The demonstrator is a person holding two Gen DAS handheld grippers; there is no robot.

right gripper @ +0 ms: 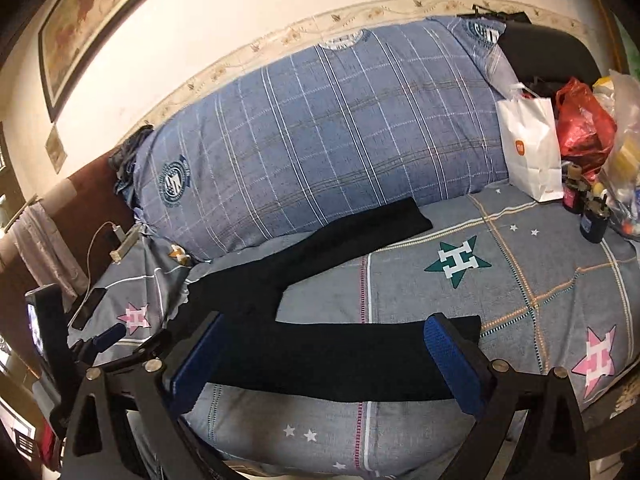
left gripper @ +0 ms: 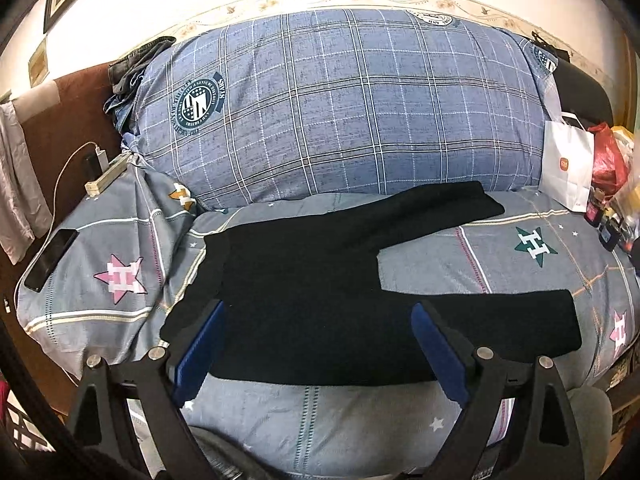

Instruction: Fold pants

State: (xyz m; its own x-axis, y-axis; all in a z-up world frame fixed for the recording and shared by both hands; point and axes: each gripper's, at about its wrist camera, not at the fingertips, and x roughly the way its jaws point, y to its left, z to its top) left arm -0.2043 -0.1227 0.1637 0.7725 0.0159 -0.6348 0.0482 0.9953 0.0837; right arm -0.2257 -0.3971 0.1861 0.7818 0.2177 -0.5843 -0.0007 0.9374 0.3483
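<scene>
Black pants (left gripper: pixel 304 292) lie flat on the grey star-print bed sheet (left gripper: pixel 500 264), waist at the left, the two legs spread apart toward the right. My left gripper (left gripper: pixel 316 312) is open, above the near side of the waist and seat, holding nothing. In the right wrist view the pants (right gripper: pixel 320 352) show with the near leg running right. My right gripper (right gripper: pixel 324 328) is open above that near leg, its right finger (right gripper: pixel 452 360) near the cuff. The left gripper (right gripper: pixel 108 338) shows at the left edge.
A large blue plaid pillow (left gripper: pixel 340 112) lies along the wall behind the pants. A phone (left gripper: pixel 50 260) and a charger block (left gripper: pixel 106 174) lie at the left. A white paper bag (left gripper: pixel 568 164), a red bag (left gripper: pixel 608 156) and small bottles (right gripper: pixel 592 216) stand at the right.
</scene>
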